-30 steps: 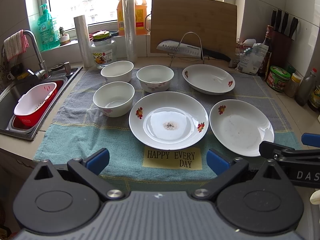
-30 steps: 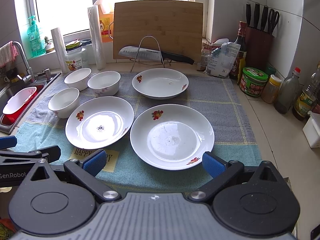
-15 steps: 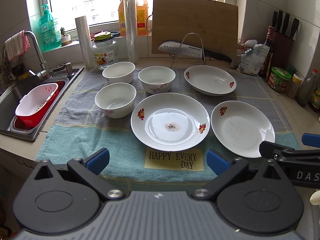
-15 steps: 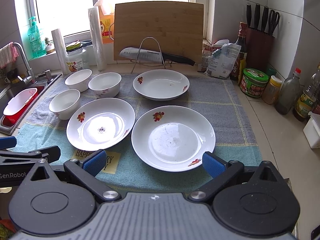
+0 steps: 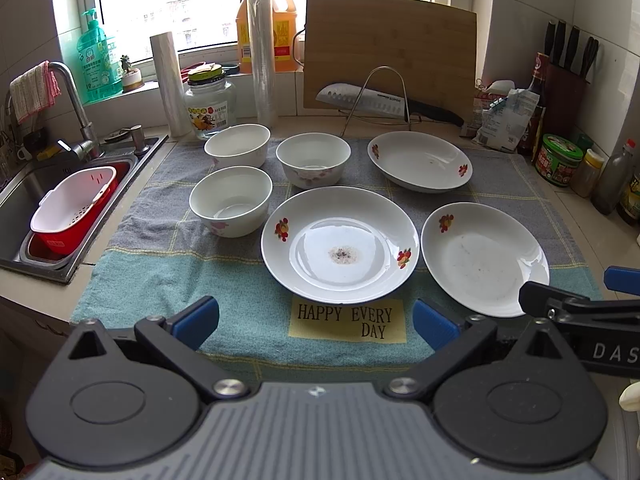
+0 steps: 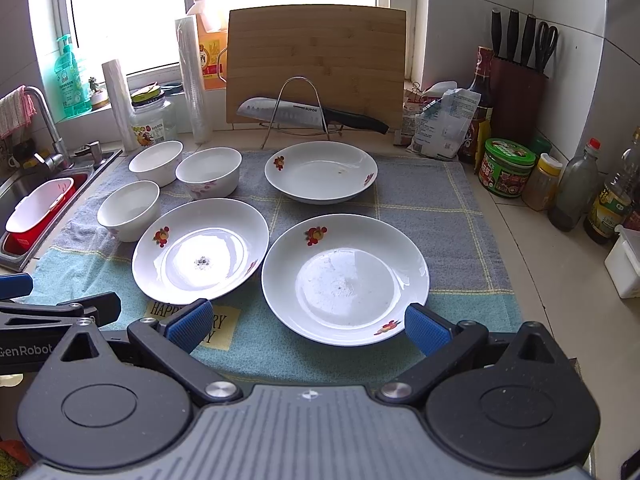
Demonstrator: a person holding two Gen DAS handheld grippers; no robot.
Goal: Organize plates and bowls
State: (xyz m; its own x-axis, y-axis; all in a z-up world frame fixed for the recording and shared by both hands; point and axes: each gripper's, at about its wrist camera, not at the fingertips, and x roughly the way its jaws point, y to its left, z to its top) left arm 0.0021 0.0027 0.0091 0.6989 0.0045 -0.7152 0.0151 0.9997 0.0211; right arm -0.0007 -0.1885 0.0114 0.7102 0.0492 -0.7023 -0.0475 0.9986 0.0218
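Three white flowered plates lie on a towel: a middle plate (image 5: 340, 244) (image 6: 200, 250), a right plate (image 5: 484, 258) (image 6: 346, 278) and a far plate (image 5: 420, 162) (image 6: 320, 172). Three white bowls stand at the left: a near bowl (image 5: 231, 200) (image 6: 128, 209), a far-left bowl (image 5: 237, 145) (image 6: 156, 161) and a middle bowl (image 5: 313, 159) (image 6: 209, 172). My left gripper (image 5: 316, 320) is open and empty at the towel's near edge, in front of the middle plate. My right gripper (image 6: 306, 322) is open and empty, its fingertips flanking the right plate's near rim.
A sink (image 5: 24, 200) with a red and white strainer basket (image 5: 72, 208) is at the left. A knife on a wire rack (image 6: 304, 114) and a cutting board (image 6: 316, 60) stand behind. Jars and bottles (image 6: 572, 192) line the right counter. The towel (image 5: 180, 264) has a yellow label (image 5: 346, 320).
Both grippers have drifted slightly forward and up; the dishes sit a little lower in both views. Nothing was touched.
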